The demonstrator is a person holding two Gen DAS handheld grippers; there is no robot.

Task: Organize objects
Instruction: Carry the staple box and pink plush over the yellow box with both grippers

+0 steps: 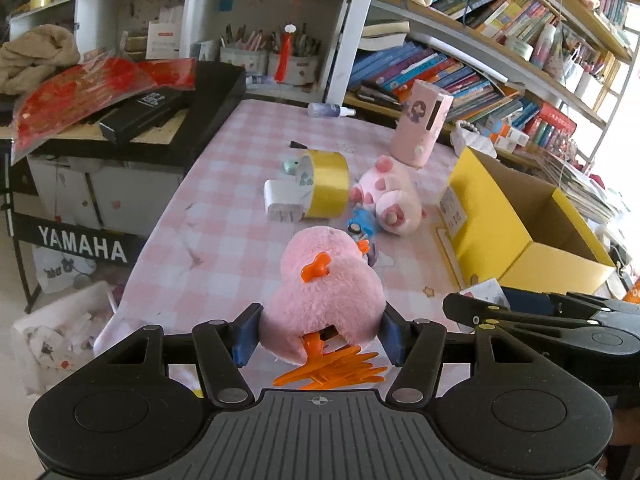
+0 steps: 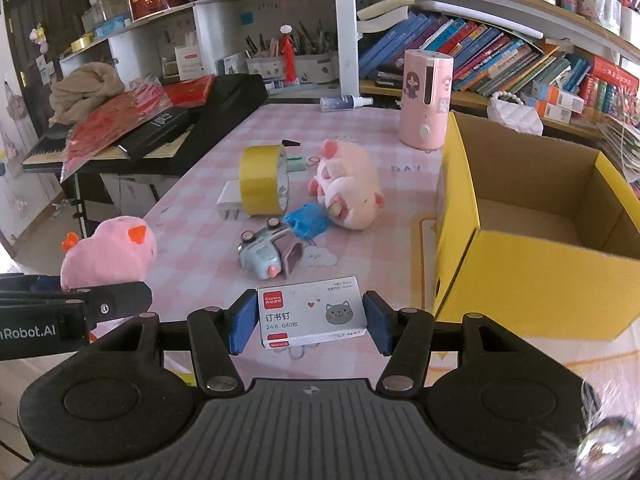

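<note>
left tongs (image 1: 320,334) clamping pink plush chick (image 1: 326,292), right tongs (image 2: 310,322) clamping staple box (image 2: 312,312) beside yellow box (image 2: 532,248)

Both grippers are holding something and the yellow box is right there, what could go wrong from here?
1. The left gripper pinches the pink plush chick only at its soft lower end; the fur might compress and slip out.
2. The right gripper holds the staple box close beside the yellow box; swinging across could clip its near wall.
3. The grippers sit side by side, so moving both to the box together might make them collide.
</note>
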